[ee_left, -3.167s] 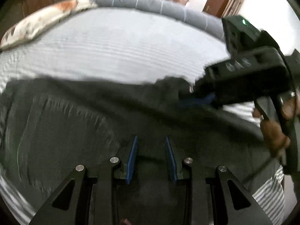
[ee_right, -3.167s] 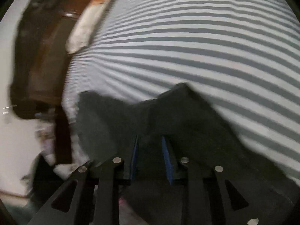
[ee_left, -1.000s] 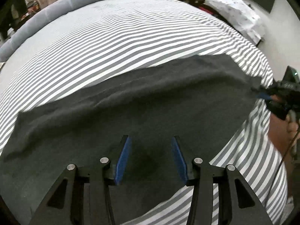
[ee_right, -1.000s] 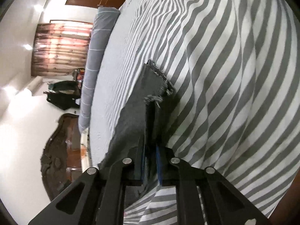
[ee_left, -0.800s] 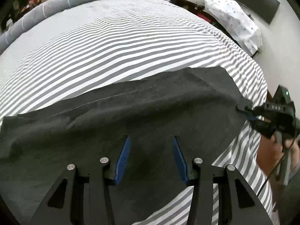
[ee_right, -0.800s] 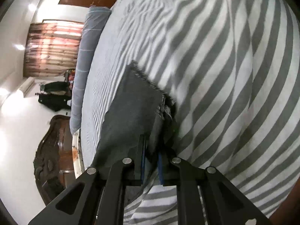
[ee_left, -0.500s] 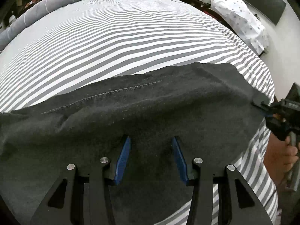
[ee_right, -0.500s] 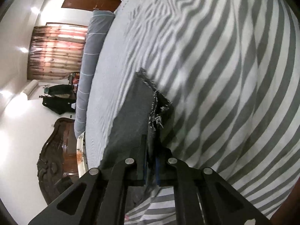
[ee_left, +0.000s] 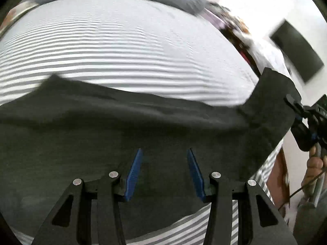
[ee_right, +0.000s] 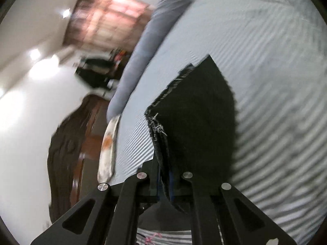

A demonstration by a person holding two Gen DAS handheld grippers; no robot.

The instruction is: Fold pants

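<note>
Right tool (ee_right: 164, 180) pinches pants (ee_right: 196, 122) hem aloft, angled downward.

both views bulge with fisheye curve and have black corners. the left wrist view is evenly lit, but the striped sheet (ee_left: 126, 47) smears with motion blur, and the white wall (ee_left: 255, 2) at upper right blows out. the right wrist view is dimmer and blurred, with glare spots on the wall (ee_right: 36, 65) and a glowing curtain (ee_right: 110, 16).
</note>
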